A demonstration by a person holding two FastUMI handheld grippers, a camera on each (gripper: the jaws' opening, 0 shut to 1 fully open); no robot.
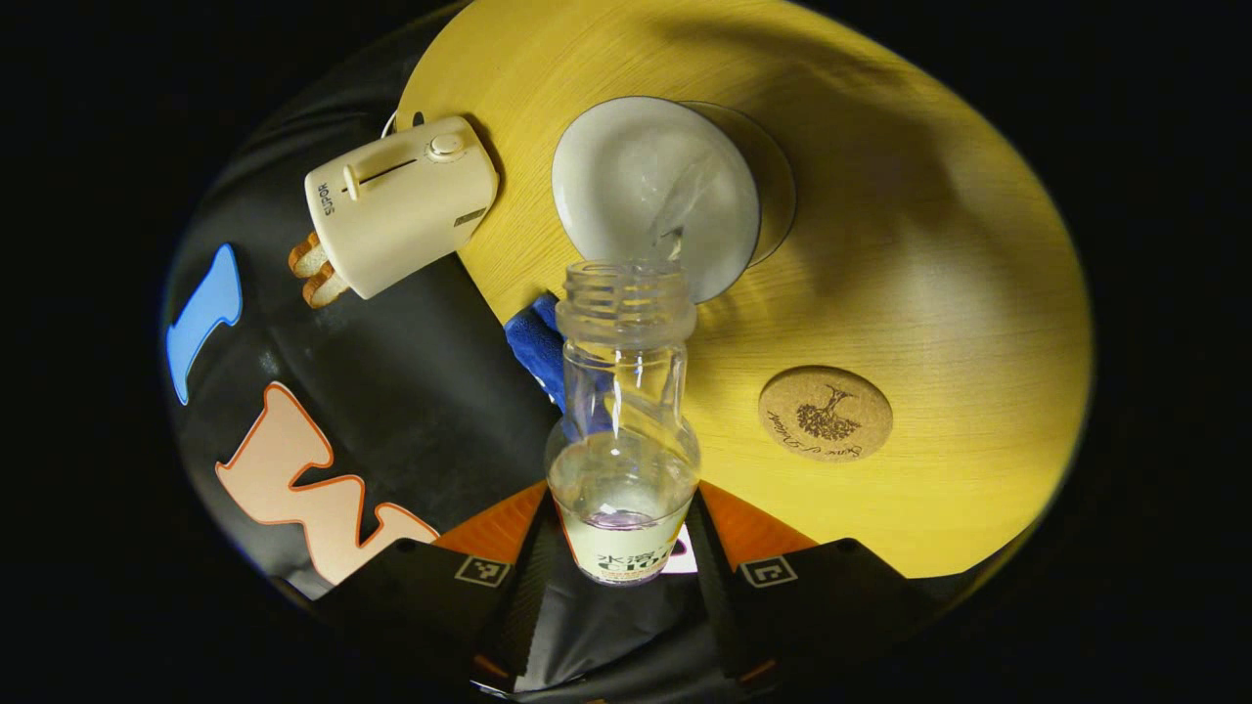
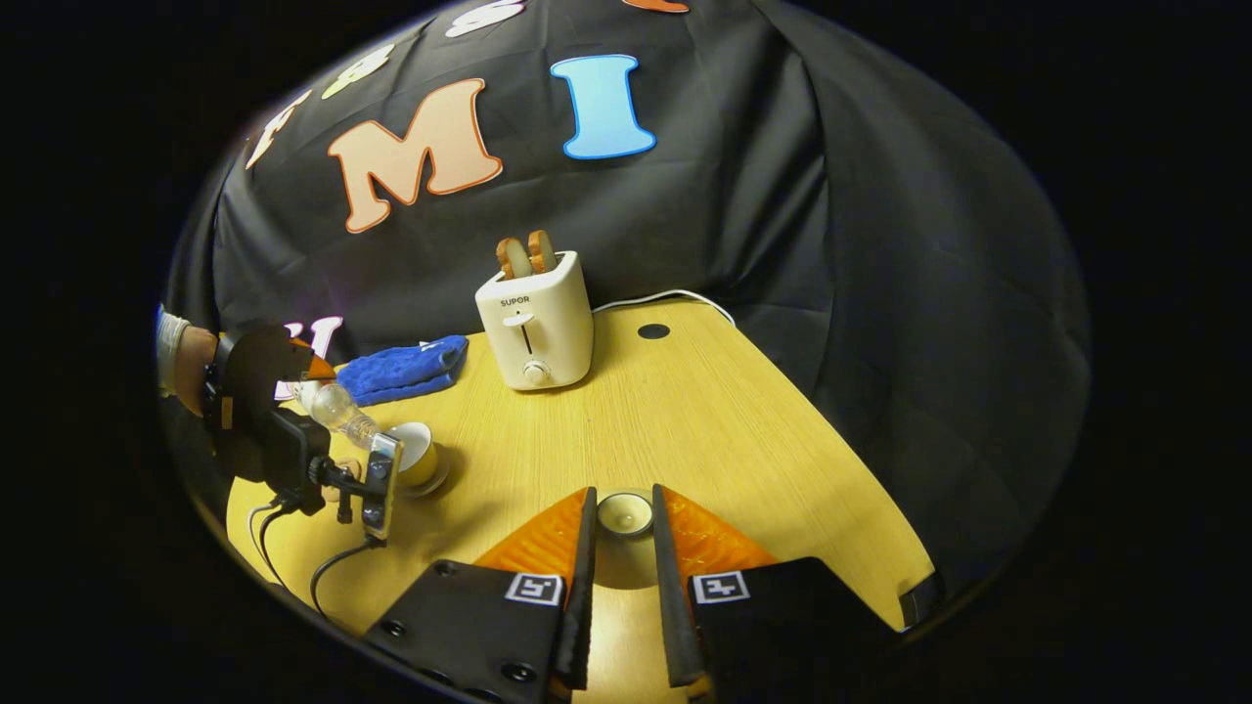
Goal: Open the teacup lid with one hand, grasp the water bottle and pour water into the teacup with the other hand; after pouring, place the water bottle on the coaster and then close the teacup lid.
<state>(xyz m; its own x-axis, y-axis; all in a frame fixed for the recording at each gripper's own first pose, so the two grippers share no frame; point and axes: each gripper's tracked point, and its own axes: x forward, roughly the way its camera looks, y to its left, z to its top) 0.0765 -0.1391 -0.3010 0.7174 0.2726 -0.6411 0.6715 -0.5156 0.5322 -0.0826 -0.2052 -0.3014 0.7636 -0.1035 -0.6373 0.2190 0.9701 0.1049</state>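
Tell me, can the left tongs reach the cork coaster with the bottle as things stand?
Probably yes. The coaster lies bare on the table, a little aside from the cup. Nothing stands between it and the bottle that the left tongs hold tilted over the cup.

Clear plastic water bottle (image 1: 622,430) (glossy), cork coaster (image 1: 825,413).

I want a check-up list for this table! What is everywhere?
Surface: yellow wooden table.
Job's things: water bottle tipped, pouring into the open teacup; lid off; cork coaster bare.
Clutter: toaster holding toast; blue cloth.
Tongs: left tongs shut on the bottle; right tongs shut on the lid.
Cables: white cord behind the toaster; black leads under the left tongs.
Surroundings: black cloth wall.
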